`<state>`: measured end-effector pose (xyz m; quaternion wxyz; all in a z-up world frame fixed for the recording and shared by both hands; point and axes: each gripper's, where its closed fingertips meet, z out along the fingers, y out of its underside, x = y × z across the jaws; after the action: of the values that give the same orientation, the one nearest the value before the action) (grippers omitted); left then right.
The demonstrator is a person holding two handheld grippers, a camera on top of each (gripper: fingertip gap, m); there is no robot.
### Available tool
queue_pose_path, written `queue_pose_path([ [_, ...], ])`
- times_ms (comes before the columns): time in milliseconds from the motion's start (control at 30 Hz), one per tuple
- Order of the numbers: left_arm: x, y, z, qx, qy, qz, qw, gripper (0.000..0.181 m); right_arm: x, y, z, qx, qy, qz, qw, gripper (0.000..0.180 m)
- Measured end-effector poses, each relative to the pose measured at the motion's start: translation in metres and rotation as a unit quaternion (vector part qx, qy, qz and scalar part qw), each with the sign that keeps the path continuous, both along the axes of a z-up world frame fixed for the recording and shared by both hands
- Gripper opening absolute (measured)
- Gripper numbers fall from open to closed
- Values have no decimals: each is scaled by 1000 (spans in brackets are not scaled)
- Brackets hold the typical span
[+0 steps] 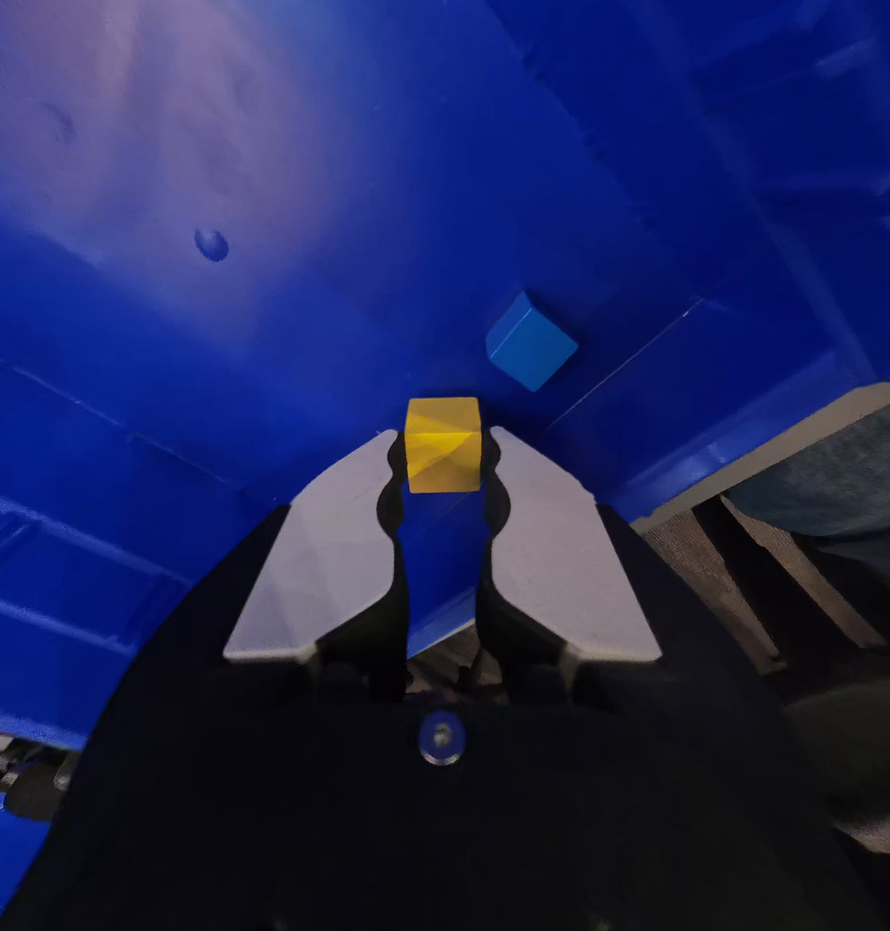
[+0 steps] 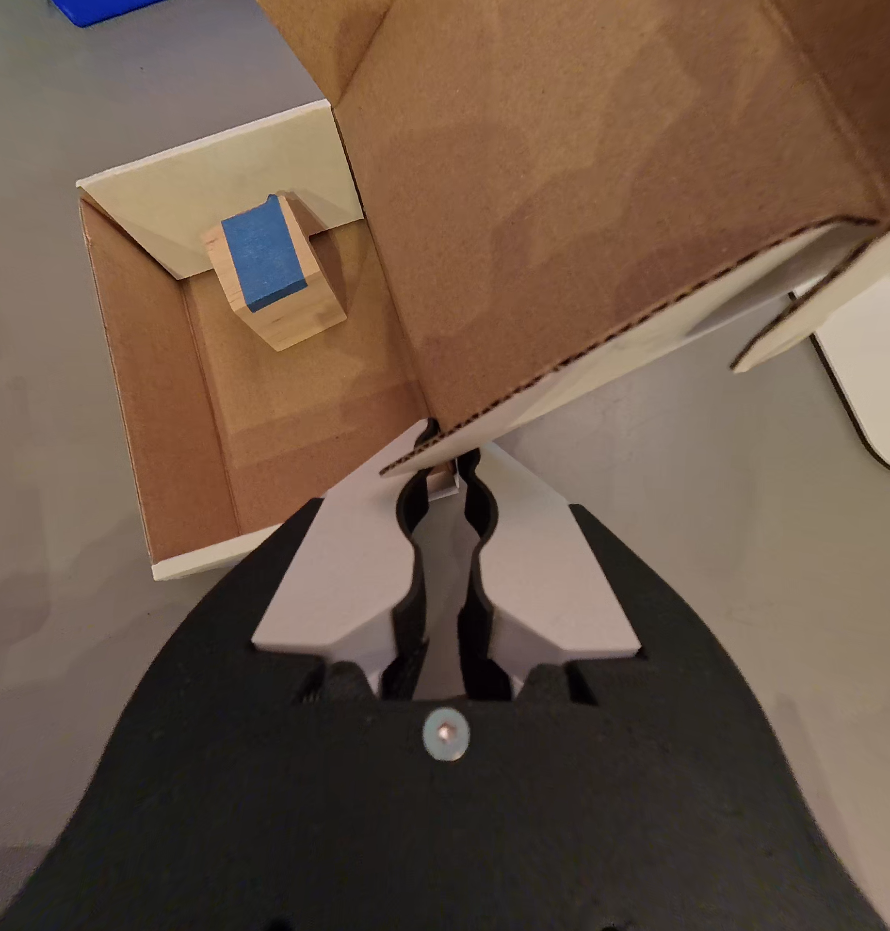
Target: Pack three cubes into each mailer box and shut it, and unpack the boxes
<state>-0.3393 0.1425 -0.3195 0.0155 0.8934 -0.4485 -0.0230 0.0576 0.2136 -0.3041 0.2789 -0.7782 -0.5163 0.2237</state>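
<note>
In the left wrist view my left gripper (image 1: 442,446) is shut on a yellow cube (image 1: 442,443) inside a blue plastic bin (image 1: 231,352). A blue cube (image 1: 531,342) lies on the bin floor just beyond, to the right. In the right wrist view my right gripper (image 2: 445,453) is shut on the edge of the mailer box's lid flap (image 2: 584,226), holding it raised. The open mailer box (image 2: 191,428), white outside and brown inside, sits on the grey table. A wooden cube with blue tape (image 2: 274,274) stands in its far corner.
A white board or tray edge (image 2: 866,378) lies on the grey table at the right. A corner of the blue bin (image 2: 95,7) shows at the top left. Beyond the bin's rim in the left wrist view are a table edge (image 1: 765,453) and dark floor.
</note>
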Motion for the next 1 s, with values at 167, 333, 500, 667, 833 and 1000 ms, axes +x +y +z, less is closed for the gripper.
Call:
queue_pose_path([
  [167,8,12,53,92,-11,2,996,28,0,0,0,0,0,2,1000,5],
  [333,85,19,129,189,-72,-71,977,28,0,1,0,3,-2,4,1000,5],
  [500,198,12,150,197,-107,-195,955,28,-1,1,0,8,-1,3,1000,5],
  [667,289,4,119,157,-102,-304,934,28,-1,2,0,10,1,2,1000,6],
  [833,339,5,82,113,-93,-348,926,28,-1,2,0,11,2,4,1000,6],
  [1000,354,7,44,81,-67,-363,926,27,-1,2,0,10,5,5,1000,6],
])
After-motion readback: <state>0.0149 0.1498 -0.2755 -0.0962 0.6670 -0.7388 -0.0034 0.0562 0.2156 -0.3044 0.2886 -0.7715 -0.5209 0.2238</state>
